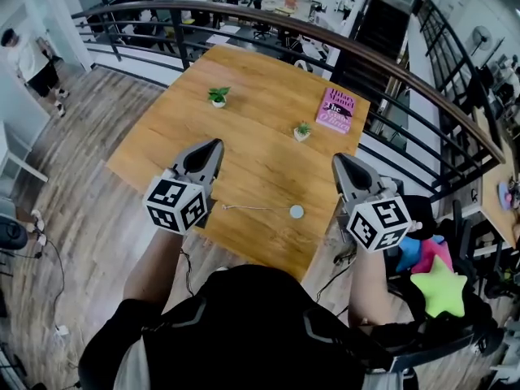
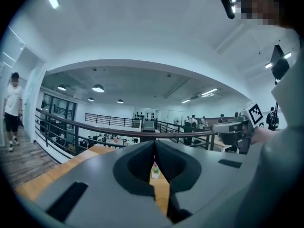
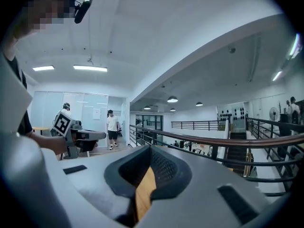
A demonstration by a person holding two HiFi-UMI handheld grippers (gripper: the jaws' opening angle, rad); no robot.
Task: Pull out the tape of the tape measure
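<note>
A small round tape measure (image 1: 296,211) lies on the wooden table (image 1: 260,161) near its front edge. A thin length of tape (image 1: 248,208) runs out of it to the left and lies flat on the wood. My left gripper (image 1: 218,143) (image 2: 155,141) is held up above the table's left front, shut, with nothing between its jaws. My right gripper (image 1: 335,158) (image 3: 151,147) is up at the right front, also shut and empty. Both point roughly level across the room. Neither touches the tape measure.
Two small potted plants (image 1: 218,97) (image 1: 301,132) and a pink book (image 1: 335,110) sit further back on the table. A curved railing (image 1: 325,39) runs behind the table. A green star-shaped toy (image 1: 443,289) lies at the right. A person (image 1: 32,63) stands at the far left.
</note>
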